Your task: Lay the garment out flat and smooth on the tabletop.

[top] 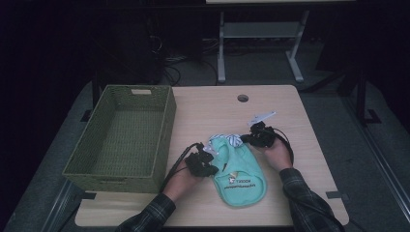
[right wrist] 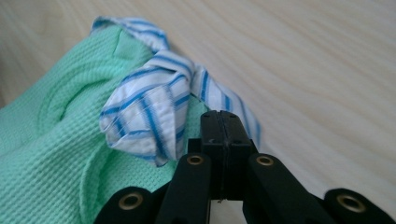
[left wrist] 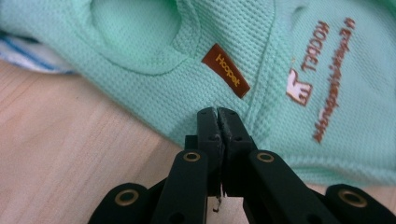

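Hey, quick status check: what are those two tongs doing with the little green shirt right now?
Left tongs shut at the green shirt's edge. Right tongs shut by its striped collar; grip on cloth unclear. Green basket stands left, nothing in the way.

Garment (left wrist: pixel 261 56) cut off at top and right edges; print (left wrist: pixel 322 79) blurred; striped collar (right wrist: pixel 154 107) partly tucked under.

I see a light wooden table (top: pixel 290 145) with a round cable hole (top: pixel 242 98) at twelve o'clock. A green woven basket (top: pixel 164 125) sits at nine o'clock. The mint green garment (top: pixel 239 176) lies flat toward six o'clock.
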Demonstrator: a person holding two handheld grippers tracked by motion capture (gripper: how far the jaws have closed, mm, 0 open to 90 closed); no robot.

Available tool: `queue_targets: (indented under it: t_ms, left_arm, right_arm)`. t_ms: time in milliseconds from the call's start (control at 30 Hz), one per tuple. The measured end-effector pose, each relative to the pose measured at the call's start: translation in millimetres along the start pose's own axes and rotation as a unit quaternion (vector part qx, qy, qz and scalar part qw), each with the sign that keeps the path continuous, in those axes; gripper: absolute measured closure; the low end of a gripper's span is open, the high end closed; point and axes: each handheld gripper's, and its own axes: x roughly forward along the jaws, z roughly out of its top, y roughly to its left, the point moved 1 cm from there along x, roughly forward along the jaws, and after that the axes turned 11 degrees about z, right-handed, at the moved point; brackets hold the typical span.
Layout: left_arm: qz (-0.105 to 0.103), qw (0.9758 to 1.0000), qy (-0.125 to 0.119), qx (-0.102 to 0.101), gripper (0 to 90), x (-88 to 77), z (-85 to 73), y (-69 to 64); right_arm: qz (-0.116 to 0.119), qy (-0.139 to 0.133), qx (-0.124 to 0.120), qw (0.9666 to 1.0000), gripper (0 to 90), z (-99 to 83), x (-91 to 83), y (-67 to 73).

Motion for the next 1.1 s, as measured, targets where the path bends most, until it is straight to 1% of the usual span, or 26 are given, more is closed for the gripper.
queue_targets:
  t_ms: [67,100,167,233,300,333,367,400,433,467,500,533,567,600,667,700,767,833,1033,1100]
  left_arm:
    - [0.001,1.0,0.001,0.001,88.2,-0.1,0.1,-0.1]
    - [0.001,1.0,0.003,0.006,88.2,-0.3,0.1,0.5]
    - [0.0,1.0,0.001,0.003,88.2,-0.1,0.2,0.0]
    - [0.0,1.0,0.001,0.003,88.2,0.0,0.4,-0.2]
    - [-0.001,1.0,0.0,0.001,87.9,0.4,0.7,-0.3]
    - [-0.003,1.0,-0.001,0.0,87.2,0.6,1.0,-0.3]
    - [-0.006,1.0,0.0,-0.004,85.9,0.7,1.4,-0.2]
    - [-0.01,0.9998,-0.005,-0.015,84.1,1.3,1.9,-1.6]
    - [-0.012,0.9998,-0.005,-0.012,83.8,1.1,2.4,-1.7]
    - [-0.012,0.9998,-0.006,-0.013,84.0,0.8,3.3,-1.9]
    - [-0.013,0.9996,-0.013,-0.022,84.3,0.2,4.2,-2.9]
    - [-0.014,0.9997,-0.014,-0.016,84.8,-1.3,5.0,-1.4]
    - [-0.012,0.9997,-0.016,-0.015,85.4,-2.8,6.1,-0.4]
    - [-0.01,0.9996,-0.019,-0.018,86.1,-3.9,7.4,0.2]
    - [-0.006,0.9995,-0.024,-0.021,87.4,-5.5,9.7,3.5]
    - [-0.006,0.9992,-0.028,-0.029,88.7,-5.8,10.9,5.1]
    - [0.0,0.9992,-0.027,-0.029,89.6,-6.5,13.5,10.5]
    - [0.007,0.9988,-0.031,-0.037,89.6,-6.7,16.7,15.4]
    - [0.036,0.9976,-0.038,-0.046,89.6,-7.5,26.0,31.9]
    - [0.045,0.997,-0.04,-0.049,89.6,-6.2,29.4,37.7]
  right_arm:
    - [-0.009,0.0,0.0,1.0,89.7,2.2,-3.4,-6.2]
    - [-0.011,0.0,0.003,0.9999,89.6,2.6,-3.5,-9.9]
    - [-0.009,0.002,0.013,0.9999,89.7,1.1,-1.0,-17.1]
    - [-0.005,0.008,0.017,0.9998,89.0,-1.9,4.5,-21.1]
    - [-0.002,0.005,0.018,0.9998,86.9,-5.1,8.3,-21.7]
    - [-0.001,-0.001,0.02,0.9998,83.8,-5.9,7.7,-20.9]
    - [-0.004,-0.005,0.019,0.9998,80.2,-6.4,5.8,-20.0]
    - [-0.003,-0.012,0.018,0.9998,77.4,-6.8,3.5,-19.3]
    - [0.0,-0.013,0.019,0.9997,77.0,-7.3,0.5,-18.9]
    - [-0.003,-0.017,0.018,0.9997,77.2,-7.9,-2.7,-18.5]
    - [-0.002,-0.02,0.021,0.9996,77.4,-8.5,-6.5,-17.5]
    - [-0.001,-0.023,0.03,0.9993,79.1,-9.1,-10.0,-15.8]
    - [-0.001,-0.025,0.026,0.9993,81.8,-10.5,-13.2,-15.3]
    - [0.001,-0.027,0.03,0.9992,84.6,-11.9,-16.4,-13.4]
    - [0.003,-0.028,0.024,0.9993,89.6,-15.3,-20.9,-10.1]
    - [0.002,-0.025,0.026,0.9993,89.7,-17.3,-22.8,-7.5]
    - [0.007,-0.026,0.026,0.9993,89.8,-22.1,-26.3,-2.3]
    - [0.007,-0.026,0.021,0.9994,89.8,-26.8,-30.0,3.5]
    - [0.015,-0.023,0.01,0.9996,89.8,-40.0,-38.7,22.5]
    - [0.022,-0.026,0.009,0.9994,89.8,-44.9,-41.2,28.3]
